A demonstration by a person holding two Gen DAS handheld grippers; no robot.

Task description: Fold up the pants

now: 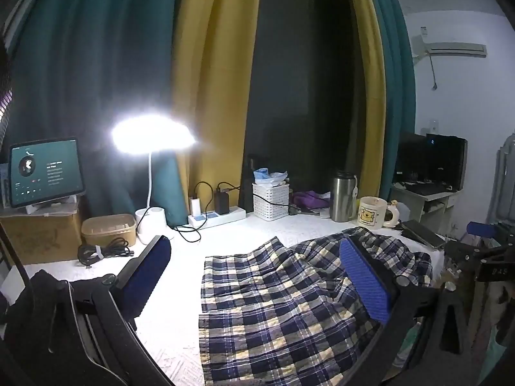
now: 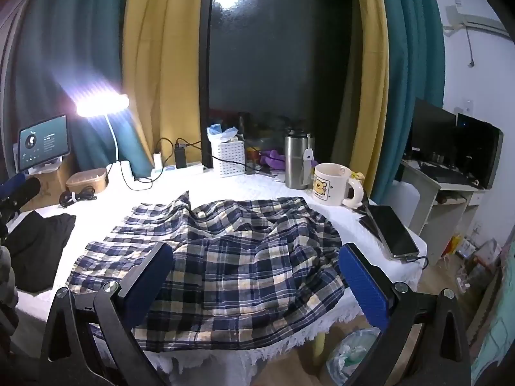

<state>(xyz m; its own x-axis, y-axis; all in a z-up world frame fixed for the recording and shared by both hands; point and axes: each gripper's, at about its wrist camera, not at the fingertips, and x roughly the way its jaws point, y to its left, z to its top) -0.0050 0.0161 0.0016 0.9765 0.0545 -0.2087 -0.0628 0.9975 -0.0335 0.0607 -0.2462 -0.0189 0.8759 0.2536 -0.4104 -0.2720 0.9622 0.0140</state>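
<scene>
The plaid pants (image 1: 276,299), navy, white and yellow, lie rumpled on the white tablecloth (image 1: 173,315). In the right wrist view the pants (image 2: 225,251) spread across the table's near half, their front edge hanging over the table edge. My left gripper (image 1: 254,276) is open and empty, its blue pads (image 1: 363,283) wide apart above the pants' left part. My right gripper (image 2: 254,280) is open and empty, low over the near edge of the pants. The right gripper also shows at the right edge of the left wrist view (image 1: 482,251).
A lit desk lamp (image 1: 151,135), tablet (image 1: 45,170), power strip with cables (image 1: 215,215), white basket (image 1: 270,199), steel flask (image 2: 297,157) and mug (image 2: 334,183) line the back. A phone (image 2: 392,231) lies at the right edge. A black garment (image 2: 38,244) lies at the left.
</scene>
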